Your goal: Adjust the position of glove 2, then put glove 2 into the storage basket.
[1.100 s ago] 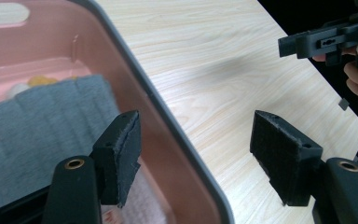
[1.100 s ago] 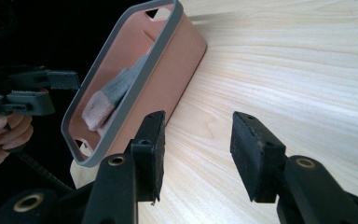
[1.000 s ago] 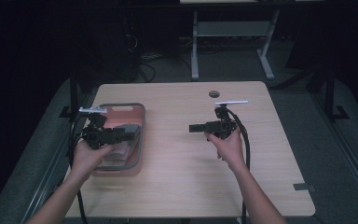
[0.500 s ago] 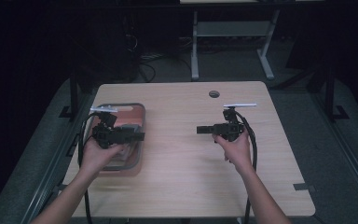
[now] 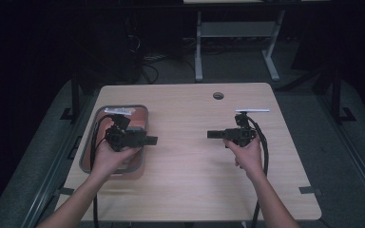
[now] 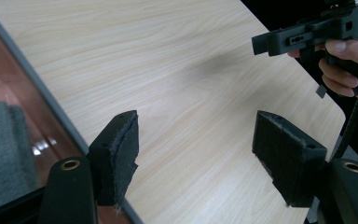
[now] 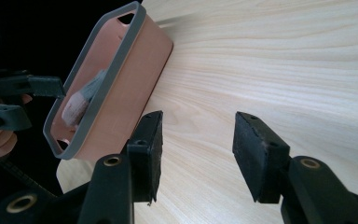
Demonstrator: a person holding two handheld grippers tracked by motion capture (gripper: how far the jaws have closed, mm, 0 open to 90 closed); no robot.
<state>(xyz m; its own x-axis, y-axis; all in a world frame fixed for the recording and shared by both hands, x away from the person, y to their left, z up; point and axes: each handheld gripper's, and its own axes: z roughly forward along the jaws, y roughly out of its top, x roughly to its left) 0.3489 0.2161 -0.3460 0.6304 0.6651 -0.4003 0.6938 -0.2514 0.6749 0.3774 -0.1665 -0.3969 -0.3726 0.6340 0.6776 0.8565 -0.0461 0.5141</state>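
— Since a second ago?
— Both hands drifted right; left gripper (image 5: 152,140) and right gripper (image 5: 212,134) point at each other, jaws apart, empty.
— And the tray?
— Pink tray (image 5: 88,151) lies under my left hand at the desk's (image 5: 190,180) left edge, grey cloth (image 7: 81,95) inside.

Counted: 1 table (image 5: 190,180), light wood, w/ 1 round hole (image 5: 218,95) near far edge. 1 tray (image 5: 140,110), pinkish w/ grey rim. 1 grey cloth (image 7: 81,95) inside the tray. 2 tongs: left tongs (image 5: 152,140), right tongs (image 5: 212,134), 2 black jaws each. 2 hands: left hand (image 5: 110,159), right hand (image 5: 245,153). 2 cables, 1 per tongs.
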